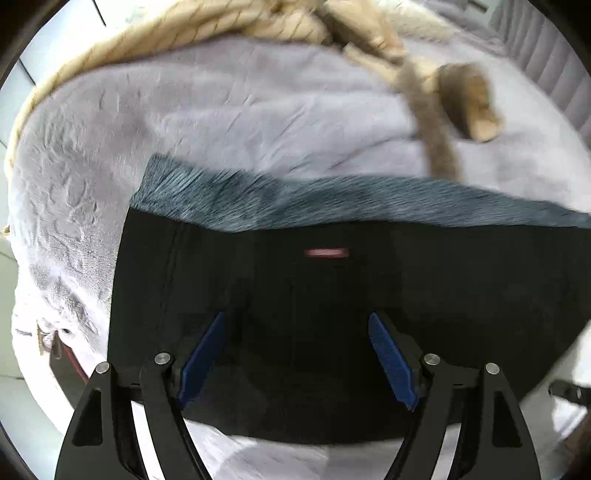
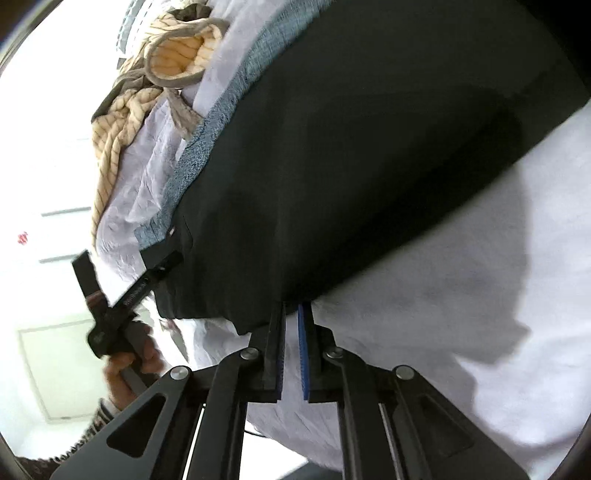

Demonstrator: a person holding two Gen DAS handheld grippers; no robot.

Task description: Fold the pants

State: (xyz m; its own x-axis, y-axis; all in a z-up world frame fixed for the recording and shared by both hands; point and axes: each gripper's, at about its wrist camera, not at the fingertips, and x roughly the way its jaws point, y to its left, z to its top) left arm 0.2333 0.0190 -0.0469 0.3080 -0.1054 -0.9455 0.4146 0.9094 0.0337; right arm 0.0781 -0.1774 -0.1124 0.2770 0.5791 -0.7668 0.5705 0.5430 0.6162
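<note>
Black pants [image 1: 332, 295] with a small red label lie on a pale plush blanket [image 1: 221, 110]. A strip of grey-blue fleece lining [image 1: 295, 206] shows along their far edge. My left gripper [image 1: 295, 317] hovers open above the black cloth, with nothing between its blue pads. In the right wrist view the pants [image 2: 332, 166] fill the upper middle. There my right gripper [image 2: 291, 306] is shut, its tips pinching the near edge of the black fabric. At the left of that view a hand [image 2: 122, 369] holds the left gripper [image 2: 162, 266] by the pants' corner.
A beige striped garment [image 1: 221, 22] with grey trim lies bunched at the blanket's far side, and it shows again at the top left of the right wrist view [image 2: 177, 55]. Bare blanket [image 2: 480, 295] spreads beside the pants. A light floor lies beyond the edge.
</note>
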